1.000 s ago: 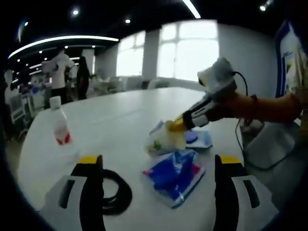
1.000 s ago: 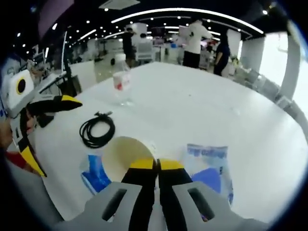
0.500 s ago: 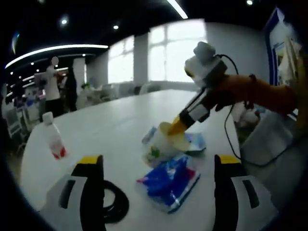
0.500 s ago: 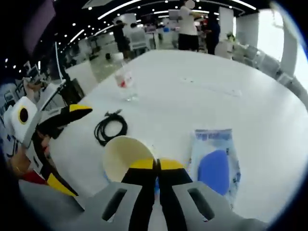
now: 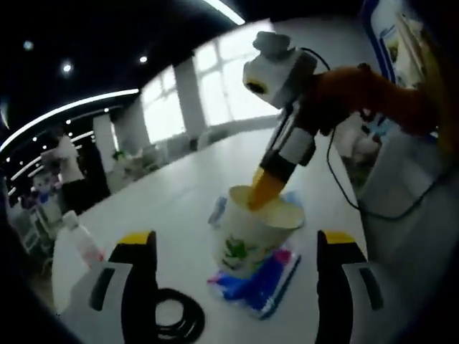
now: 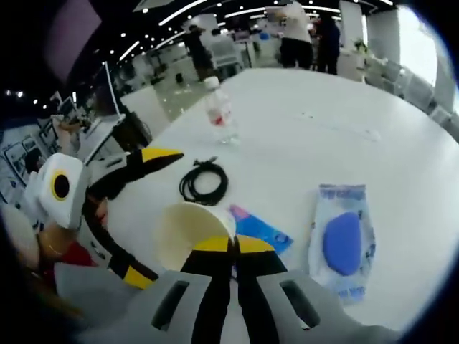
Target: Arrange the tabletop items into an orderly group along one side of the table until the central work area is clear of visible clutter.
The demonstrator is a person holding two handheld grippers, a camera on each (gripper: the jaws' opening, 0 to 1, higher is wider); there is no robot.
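My right gripper is shut on the rim of a cream paper cup and holds it above the white table. In the left gripper view that cup, printed with green leaves, hangs upright from the right gripper over a blue packet. My left gripper stands open, with the cup ahead between its jaws but apart from them. A clear pouch with a blue oval, a blue packet, a coiled black cable and a small water bottle lie on the table.
The left gripper, held in a hand, stands open at the table's near left edge. The cable lies close to its left jaw, the bottle farther left. People stand at the far end of the room. The table's far half is bare.
The right gripper has lifted the cup off the packets and tipped it upright. Both cameras have moved, so the table looks lower and farther away.
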